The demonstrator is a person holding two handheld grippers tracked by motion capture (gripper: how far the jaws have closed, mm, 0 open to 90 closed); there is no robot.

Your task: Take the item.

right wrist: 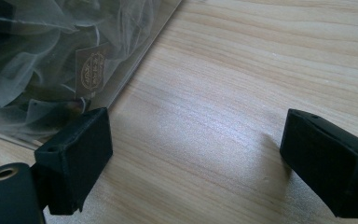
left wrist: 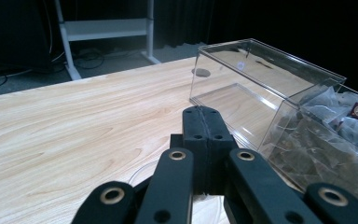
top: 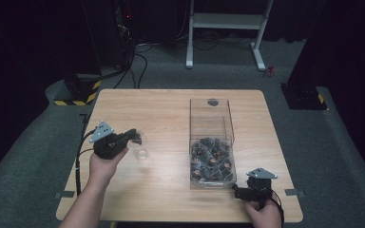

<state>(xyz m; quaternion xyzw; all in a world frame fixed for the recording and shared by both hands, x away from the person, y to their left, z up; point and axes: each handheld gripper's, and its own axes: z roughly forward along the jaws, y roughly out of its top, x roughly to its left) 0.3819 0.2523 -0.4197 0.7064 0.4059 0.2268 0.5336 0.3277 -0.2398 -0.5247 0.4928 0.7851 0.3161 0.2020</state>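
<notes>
left gripper: the black two-jaw left gripper (top: pixel 134 136) hangs over the left half of the table, jaws pressed together; in the left gripper view the pads (left wrist: pixel 204 135) meet with no gap. in the high view something clear and round, a lid or thin cup rim, shows at its tip, so it looks pinched there, though i cannot tell for sure.
small clear cup: a small round transparent plastic cup (top: pixel 143 154) stands on the wood just beside and below that tip, toward the table's middle.
right gripper: the black two-jaw right gripper (right wrist: pixel 193 163) rests low at the near right edge, jaws spread wide, with nothing but bare wood between them; its left pad (right wrist: pixel 77 156) sits just beside the box's near corner.
tea bag box: a long clear plastic rectangular box (top: pixel 211 124) runs from near to far on the right half of the table; its near half is heaped with dark mesh tea bags (top: pixel 211 159), its far half bare.
key relation: the tea bags lie up and to the left of the right gripper, which is much nearer to them than the left; the cup lies well apart, across open wood.
in the way: the box's near wall stands between the right gripper and the bags, so, by my judgement, the reach must go over the rim.
around: light wooden table (top: pixel 161 107); white metal frame (top: pixel 228 21) on grey carpet beyond.
</notes>
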